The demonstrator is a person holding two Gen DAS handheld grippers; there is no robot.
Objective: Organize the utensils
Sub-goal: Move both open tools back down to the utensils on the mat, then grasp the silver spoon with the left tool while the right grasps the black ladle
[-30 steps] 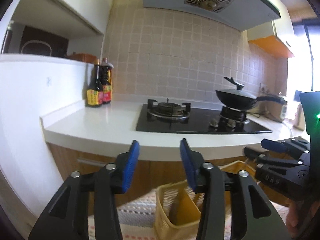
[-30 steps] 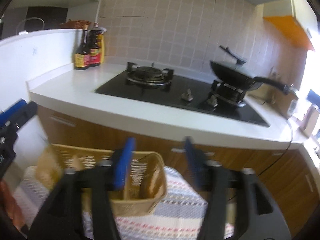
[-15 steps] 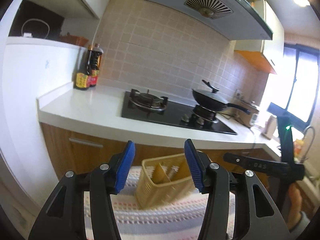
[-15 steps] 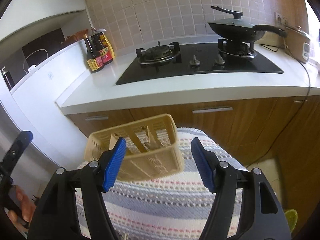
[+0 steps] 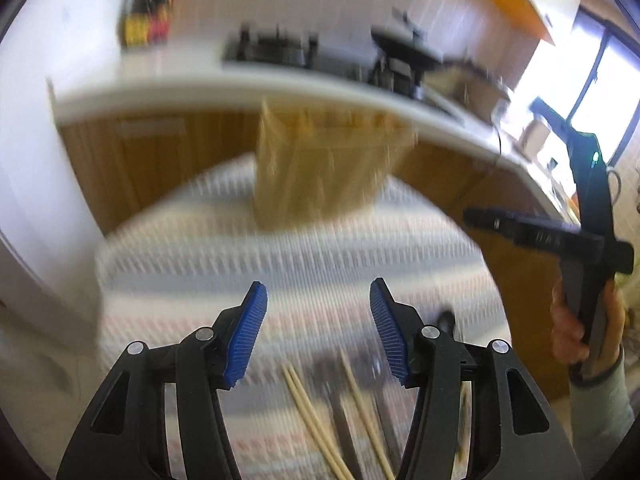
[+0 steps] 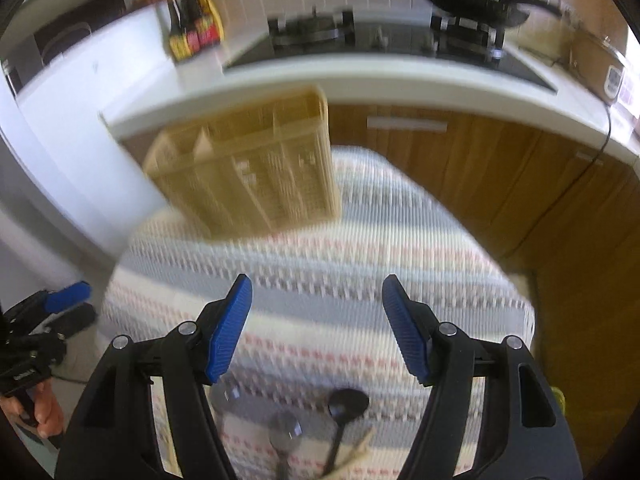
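Both tools, left (image 5: 316, 330) and right (image 6: 316, 328), stand apart, empty. Chopsticks (image 5: 316, 420) and spoons (image 6: 346, 404) lie low in frame; basket (image 6: 248, 168) upper centre. Risk: blurred view, pinching cloth (image 6: 320, 272) instead.

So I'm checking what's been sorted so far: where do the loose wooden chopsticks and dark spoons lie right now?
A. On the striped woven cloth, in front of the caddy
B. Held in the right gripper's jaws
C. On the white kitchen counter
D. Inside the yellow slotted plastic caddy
A: the wooden chopsticks and dark spoons lie loose on the striped woven cloth, nearer the cameras than the yellow slotted plastic caddy.
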